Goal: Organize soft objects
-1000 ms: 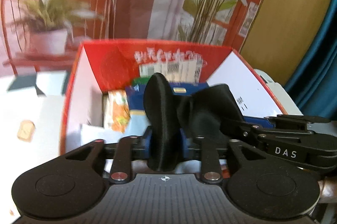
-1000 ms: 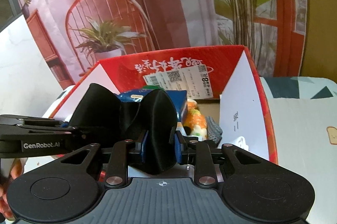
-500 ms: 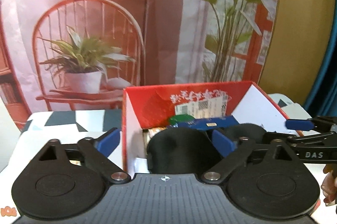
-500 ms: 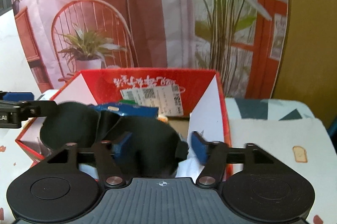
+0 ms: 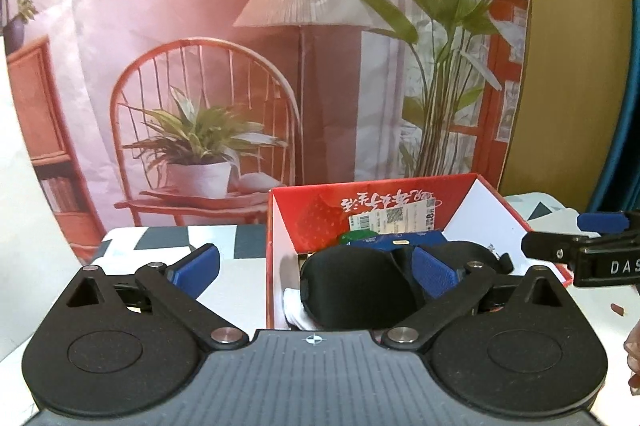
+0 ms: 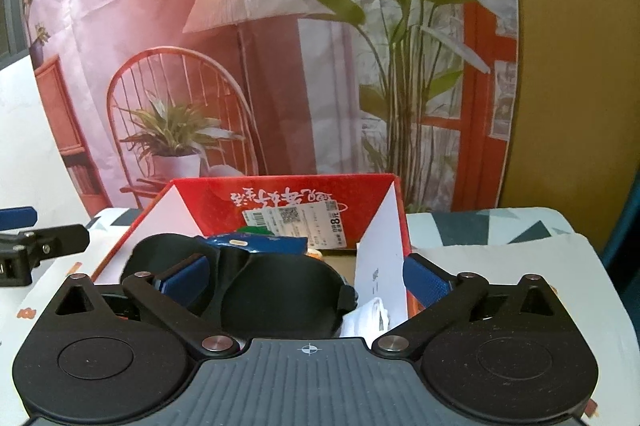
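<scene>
The black mask [image 5: 352, 290] lies in the red box [image 5: 400, 197]; both grippers [image 5: 316, 268] [image 6: 308, 282] are opening wide, holding nothing; little seems left.

Box [image 5: 400, 201]: your red one — white inner walls
Eye mask [image 5: 352, 286]: plain black
Claw pads [image 5: 434, 272]: blue
Tabletop [image 5: 168, 240]: white — dark grey triangles

- Box [image 5: 400, 193] sitting on the table [image 5: 240, 246], backdrop [image 5: 200, 25] hanging behind.
- Eye mask [image 5: 352, 286] lying in the box at its near side.
- Packet [image 5: 408, 238] lying in the box behind the mask.
- White cloth [image 6: 370, 314] lying right of the mask.
</scene>
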A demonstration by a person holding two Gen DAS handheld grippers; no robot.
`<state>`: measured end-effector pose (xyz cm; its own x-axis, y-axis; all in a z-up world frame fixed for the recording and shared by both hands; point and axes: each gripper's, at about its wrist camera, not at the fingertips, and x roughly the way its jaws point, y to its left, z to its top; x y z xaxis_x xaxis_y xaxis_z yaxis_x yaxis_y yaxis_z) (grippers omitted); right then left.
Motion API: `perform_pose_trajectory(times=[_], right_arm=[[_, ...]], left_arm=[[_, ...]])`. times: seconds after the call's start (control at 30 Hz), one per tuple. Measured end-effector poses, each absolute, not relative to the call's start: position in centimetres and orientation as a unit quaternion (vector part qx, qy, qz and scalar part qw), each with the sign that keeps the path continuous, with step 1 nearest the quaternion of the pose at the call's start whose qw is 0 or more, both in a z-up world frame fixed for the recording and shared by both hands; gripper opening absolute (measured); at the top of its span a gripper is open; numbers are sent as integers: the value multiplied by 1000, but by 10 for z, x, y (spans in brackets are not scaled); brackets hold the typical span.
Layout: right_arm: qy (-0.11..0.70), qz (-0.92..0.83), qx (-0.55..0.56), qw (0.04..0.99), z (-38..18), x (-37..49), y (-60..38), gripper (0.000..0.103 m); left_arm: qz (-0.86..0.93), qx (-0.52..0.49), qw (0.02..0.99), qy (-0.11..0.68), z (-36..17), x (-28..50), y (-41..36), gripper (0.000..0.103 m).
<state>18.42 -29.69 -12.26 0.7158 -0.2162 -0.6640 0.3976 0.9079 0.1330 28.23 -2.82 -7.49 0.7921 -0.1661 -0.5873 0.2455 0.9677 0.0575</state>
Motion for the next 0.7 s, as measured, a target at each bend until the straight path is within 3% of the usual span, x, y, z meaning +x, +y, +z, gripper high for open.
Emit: perform_pose_trajectory(times=[0.7], right_arm=[[299, -200, 118, 926, -32, 103, -248, 103]], left_arm=[[-71, 28, 965, 251, 5, 165, -20, 103]])
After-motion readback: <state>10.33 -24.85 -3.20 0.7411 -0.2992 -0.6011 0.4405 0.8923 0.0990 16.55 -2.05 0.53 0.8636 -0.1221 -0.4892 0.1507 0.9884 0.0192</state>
